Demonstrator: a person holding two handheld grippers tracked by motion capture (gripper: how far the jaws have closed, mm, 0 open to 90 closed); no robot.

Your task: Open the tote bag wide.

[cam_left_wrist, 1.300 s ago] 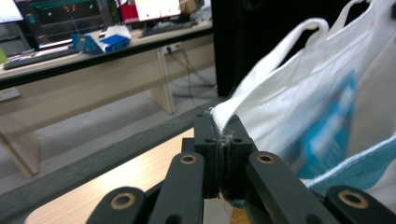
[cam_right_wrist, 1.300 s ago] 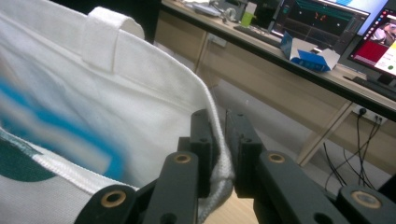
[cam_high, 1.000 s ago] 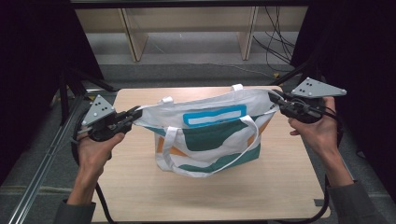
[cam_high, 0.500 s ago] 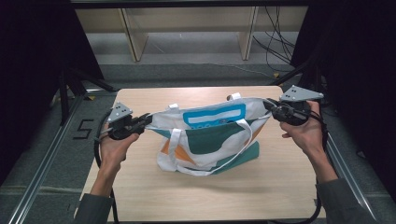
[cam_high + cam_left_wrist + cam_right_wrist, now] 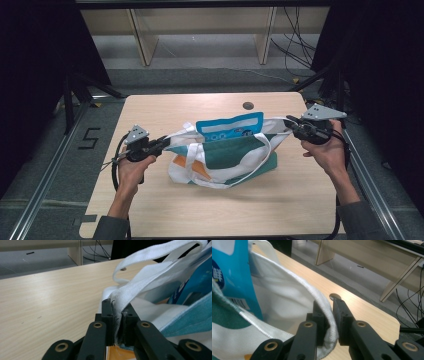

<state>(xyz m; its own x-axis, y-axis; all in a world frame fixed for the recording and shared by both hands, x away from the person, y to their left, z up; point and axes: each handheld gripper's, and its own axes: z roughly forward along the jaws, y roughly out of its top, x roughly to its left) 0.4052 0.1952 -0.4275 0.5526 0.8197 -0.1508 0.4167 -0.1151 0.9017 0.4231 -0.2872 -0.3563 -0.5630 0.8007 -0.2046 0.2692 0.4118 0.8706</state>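
Two fingers (image 5: 107,315) astride bag rim (image 5: 120,302).

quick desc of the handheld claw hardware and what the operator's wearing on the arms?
Both claws, left claw and right claw, have black jaws with brass-coloured pivot rivets. Each carries a grey three-cornered plate on top with small holes, and a black cable trails from each. The person wears dark grey sleeves; hands are ungloved.

Lab-style recording bay, black curtains (image 5: 30,75), aluminium floor rails (image 5: 45,175), plywood bench (image 5: 200,30), loose cables (image 5: 295,45)
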